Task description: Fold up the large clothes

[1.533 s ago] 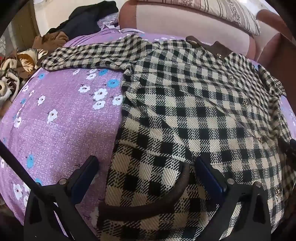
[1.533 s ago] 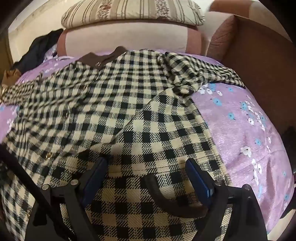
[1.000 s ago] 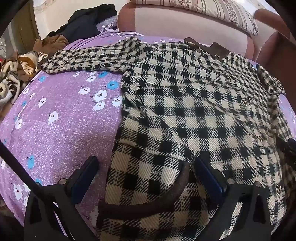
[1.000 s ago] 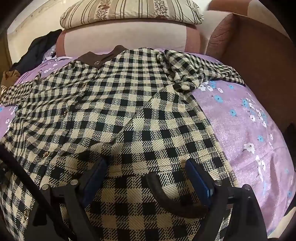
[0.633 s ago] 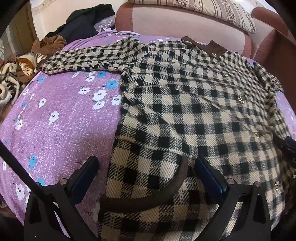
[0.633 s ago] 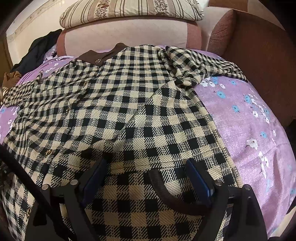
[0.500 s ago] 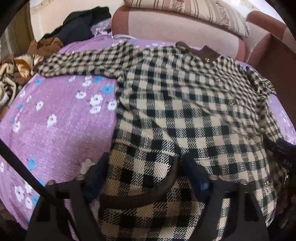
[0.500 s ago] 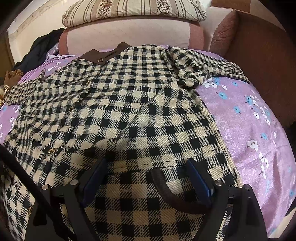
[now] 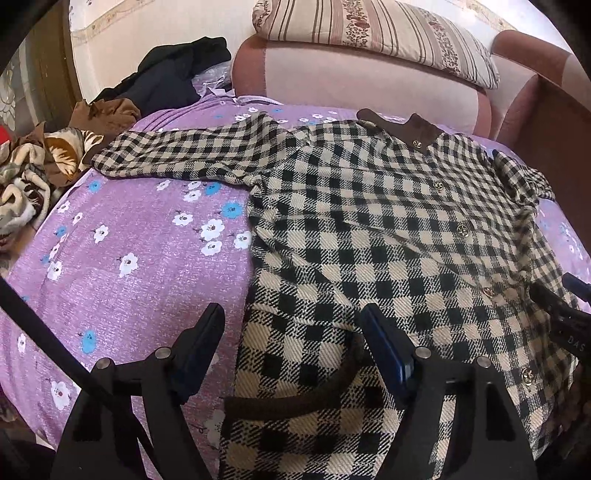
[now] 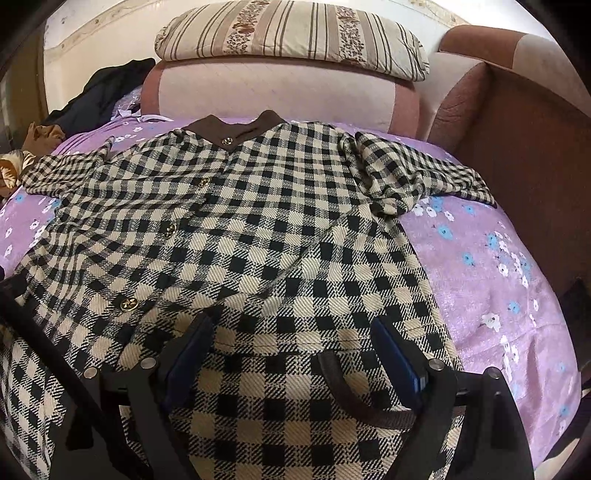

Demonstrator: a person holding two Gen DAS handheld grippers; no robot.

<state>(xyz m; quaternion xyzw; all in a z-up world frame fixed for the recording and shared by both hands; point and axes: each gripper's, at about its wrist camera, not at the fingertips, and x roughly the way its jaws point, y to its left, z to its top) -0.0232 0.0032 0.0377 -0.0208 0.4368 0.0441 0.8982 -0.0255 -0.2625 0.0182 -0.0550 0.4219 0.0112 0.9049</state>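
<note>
A black-and-cream checked dress (image 9: 388, 229) with a brown collar (image 9: 402, 127) and gold buttons lies face up on a purple flowered bedspread (image 9: 129, 258). It also shows in the right wrist view (image 10: 280, 236), with its collar (image 10: 236, 131) toward the headboard. One sleeve (image 9: 177, 155) stretches out to the left; the other sleeve (image 10: 410, 173) lies bunched at the right. My left gripper (image 9: 291, 332) is open over the dress's lower left pocket, near its brown trim (image 9: 295, 398). My right gripper (image 10: 291, 339) is open over the lower right pocket.
A pink headboard (image 10: 280, 96) with a striped pillow (image 10: 291, 33) on top stands behind the dress. Dark clothes (image 9: 177, 77) and patterned fabrics (image 9: 33, 173) are piled at the left. A brown armrest (image 10: 524, 158) borders the right side.
Both grippers have drawn back and risen slightly, so more of the dress, the headboard and the pillow shows. The left jaws briefly narrowed, then widened again. The dress lies as before.
</note>
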